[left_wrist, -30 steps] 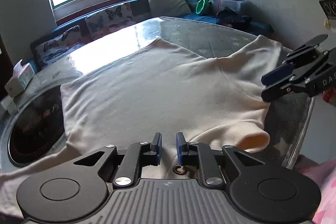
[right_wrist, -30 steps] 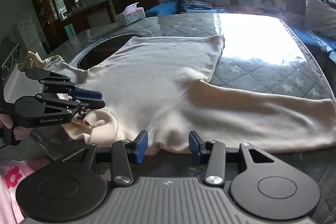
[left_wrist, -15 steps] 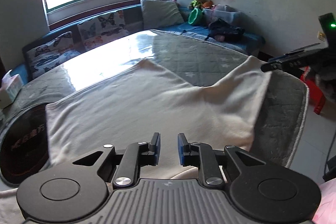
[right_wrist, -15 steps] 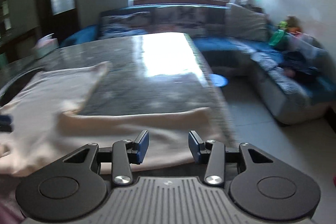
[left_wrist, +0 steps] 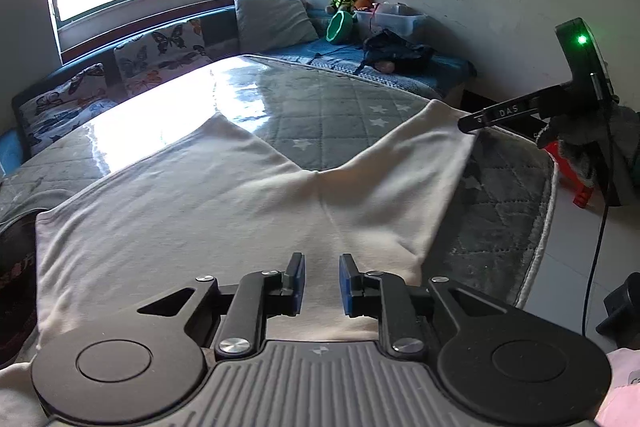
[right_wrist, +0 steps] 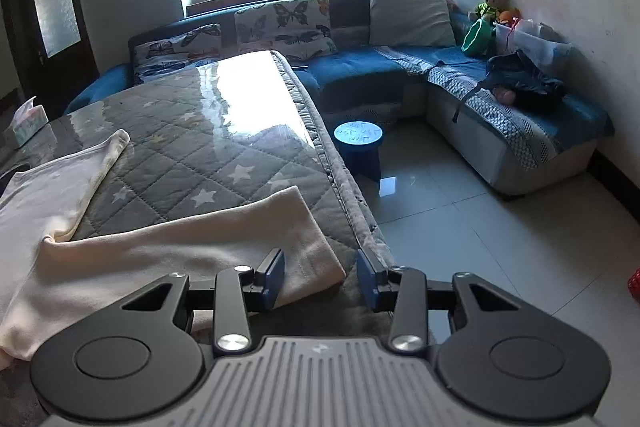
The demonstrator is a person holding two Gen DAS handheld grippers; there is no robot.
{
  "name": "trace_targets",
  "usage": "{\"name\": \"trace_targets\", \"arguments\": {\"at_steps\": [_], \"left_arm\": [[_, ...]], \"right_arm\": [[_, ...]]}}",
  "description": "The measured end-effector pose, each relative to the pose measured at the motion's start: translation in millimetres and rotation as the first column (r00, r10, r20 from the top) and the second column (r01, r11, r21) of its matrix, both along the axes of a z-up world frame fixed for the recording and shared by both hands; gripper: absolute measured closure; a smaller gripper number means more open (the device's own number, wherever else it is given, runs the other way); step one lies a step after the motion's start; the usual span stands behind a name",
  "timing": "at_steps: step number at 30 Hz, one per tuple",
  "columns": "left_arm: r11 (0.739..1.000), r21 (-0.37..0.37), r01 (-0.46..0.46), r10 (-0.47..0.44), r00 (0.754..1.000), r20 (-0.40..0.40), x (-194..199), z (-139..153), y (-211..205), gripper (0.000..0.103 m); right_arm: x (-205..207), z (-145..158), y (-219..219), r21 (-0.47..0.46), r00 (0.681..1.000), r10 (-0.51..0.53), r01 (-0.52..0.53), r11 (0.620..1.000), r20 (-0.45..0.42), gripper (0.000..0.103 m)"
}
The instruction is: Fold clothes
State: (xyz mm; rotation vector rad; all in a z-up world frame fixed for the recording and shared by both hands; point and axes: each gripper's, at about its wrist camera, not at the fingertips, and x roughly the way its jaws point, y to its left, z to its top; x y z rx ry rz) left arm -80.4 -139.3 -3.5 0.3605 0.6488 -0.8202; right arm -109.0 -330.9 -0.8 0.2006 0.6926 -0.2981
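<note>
A cream long-sleeved top (left_wrist: pixel 192 211) lies spread flat on the quilted grey table cover (left_wrist: pixel 340 107). My left gripper (left_wrist: pixel 322 285) is open and empty, hovering just over the top's near edge by the armpit. My right gripper (right_wrist: pixel 320 277) is open, its jaws wide, right above the cuff end of the sleeve (right_wrist: pixel 256 239) near the table's right edge. In the left wrist view the right gripper (left_wrist: pixel 472 123) shows at the far sleeve cuff. No cloth is held by either.
The table's right edge (right_wrist: pixel 340 179) drops to a tiled floor with a blue stool (right_wrist: pixel 360 143). A blue sofa (right_wrist: pixel 500 115) with cushions and toys runs along the walls. A tissue box (right_wrist: pixel 28 119) sits at the far left.
My right gripper has swung from the top's near middle out to the sleeve cuff at the table's right edge. My left gripper has shifted right along the near edge and opened slightly.
</note>
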Motion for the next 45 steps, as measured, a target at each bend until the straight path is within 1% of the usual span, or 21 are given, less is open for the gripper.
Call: {"name": "trace_targets", "arguments": {"at_steps": [4,7,12,15,17,19,20,23,28,31,33,34,35,39,43,45], "left_arm": [[1.000,0.010,0.008,-0.008,1.000,-0.001,-1,-3,-4,0.082],[1.000,0.015,0.011,-0.011,1.000,0.000,-3,-5,-7,0.082],[1.000,0.006,0.023,-0.023,1.000,0.010,-4,-3,-9,0.082],[1.000,0.004,0.029,-0.029,1.000,0.005,-4,-4,-12,0.082],[0.999,0.009,0.035,-0.035,0.999,0.005,-5,-7,-14,0.080],[0.999,0.012,0.038,-0.039,0.999,0.005,-7,-9,-15,0.073],[0.999,0.013,0.041,-0.041,0.999,0.005,-8,-10,-16,0.073],[0.999,0.011,0.044,-0.044,0.999,0.002,-8,-10,-16,0.073],[0.999,0.005,0.043,-0.043,0.999,0.006,-7,-7,-17,0.073],[0.999,0.004,0.039,-0.039,0.999,0.005,-7,-8,-18,0.071],[0.999,0.006,0.038,-0.038,0.999,0.007,-8,-8,-19,0.068],[0.999,0.006,0.039,-0.039,0.999,0.009,-9,-8,-19,0.067],[0.999,0.005,0.039,-0.039,0.999,0.011,-9,-8,-19,0.067],[0.999,0.002,0.035,-0.035,0.999,0.010,-9,-10,-18,0.064],[0.999,-0.009,0.035,-0.035,0.999,0.011,-7,-10,-16,0.063],[0.999,-0.021,0.032,-0.031,0.999,0.009,-7,-10,-14,0.063]], "right_arm": [[1,1,-1,-0.001,1.000,-0.007,0.007,1.000,0.002,0.088],[1,5,1,-0.017,1.000,-0.014,0.014,1.000,0.020,0.098],[-4,19,1,-0.023,0.997,-0.023,0.024,0.999,0.077,0.099],[-4,20,2,-0.032,0.996,-0.023,0.026,0.999,0.084,0.099],[-2,14,0,-0.008,0.997,-0.033,0.034,0.999,0.071,0.099],[-1,9,-3,0.024,0.998,-0.037,0.036,0.999,0.056,0.099],[-2,7,-4,0.036,0.998,-0.040,0.038,0.999,0.049,0.094],[-4,4,-5,0.069,0.998,-0.043,0.040,0.997,0.046,0.087],[-5,2,-1,0.064,0.998,-0.043,0.040,0.997,0.042,0.086],[-4,1,3,0.048,0.999,-0.039,0.037,0.998,0.036,0.086],[-3,2,5,0.036,0.999,-0.036,0.035,0.999,0.032,0.091],[-4,4,5,0.037,0.999,-0.037,0.036,0.999,0.038,0.096],[-5,5,4,0.039,0.998,-0.039,0.037,0.999,0.046,0.099],[-10,22,4,0.052,0.994,-0.042,0.037,0.998,0.098,0.099],[-14,53,9,0.079,0.987,-0.015,0.002,0.997,0.161,0.099],[-14,72,18,0.061,0.981,0.020,-0.032,0.998,0.193,0.099]]}}
